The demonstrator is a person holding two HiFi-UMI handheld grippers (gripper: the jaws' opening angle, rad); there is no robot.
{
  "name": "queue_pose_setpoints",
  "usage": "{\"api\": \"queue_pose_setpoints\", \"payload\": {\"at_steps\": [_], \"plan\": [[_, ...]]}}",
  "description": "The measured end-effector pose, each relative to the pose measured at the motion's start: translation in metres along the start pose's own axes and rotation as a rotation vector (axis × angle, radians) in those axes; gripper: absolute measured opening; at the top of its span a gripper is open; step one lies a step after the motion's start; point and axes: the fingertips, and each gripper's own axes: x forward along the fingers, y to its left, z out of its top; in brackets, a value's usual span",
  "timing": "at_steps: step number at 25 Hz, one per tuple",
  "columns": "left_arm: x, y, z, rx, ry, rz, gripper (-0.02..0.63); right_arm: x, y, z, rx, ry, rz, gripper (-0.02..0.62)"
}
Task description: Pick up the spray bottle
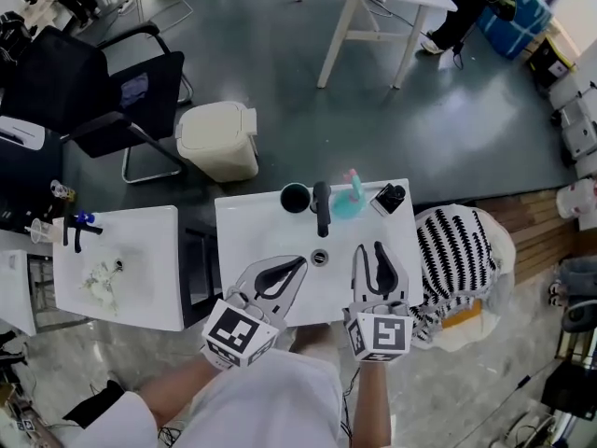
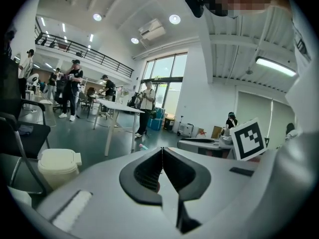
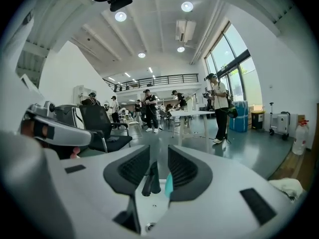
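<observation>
Surface (image 1: 252, 227): smooth white, semi-gloss; plastic or ceramic, can't tell. Tap (image 1: 322, 211): matt black. Drain (image 1: 320, 257): shiny metal. Spray bottle (image 1: 349, 202): translucent teal plastic w/ pink plastic top. Cup (image 1: 295, 197): matt black. Left gripper (image 1: 302, 260) & right gripper (image 1: 368, 246): matt light-grey plastic shells, black ribbed pads (image 2: 144, 176), rubbery-looking. Bin (image 1: 219, 140): cream plastic, dull finish. Floor (image 1: 280, 54): grey-green, polished, reflective. Wood planks (image 1: 532, 222) at right edge, matt. Chair (image 1: 112, 87): black fabric, metal tube frame. Striped cloth (image 1: 457, 250): b/w, soft, knit-looking.
</observation>
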Motion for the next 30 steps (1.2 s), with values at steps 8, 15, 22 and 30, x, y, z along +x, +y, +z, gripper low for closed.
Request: {"api": "queue_pose_setpoints", "payload": {"at_steps": [8, 15, 22, 30], "plan": [[0.023, 0.017, -0.003, -0.007, 0.007, 0.023, 0.006, 0.047, -0.019, -0.006, -0.039, 0.009, 0.03, 0.114], [0.041, 0.026, -0.006, -0.013, 0.017, 0.036, 0.006, 0.084, -0.029, -0.02, -0.071, 0.036, 0.071, 0.141], [0.054, 0.033, -0.01, -0.02, 0.026, 0.044, 0.006, 0.117, -0.04, -0.047, -0.083, 0.085, 0.093, 0.16], [0.057, 0.039, -0.014, -0.024, 0.035, 0.05, 0.006, 0.144, -0.044, -0.078, -0.089, 0.156, 0.113, 0.167]]}}
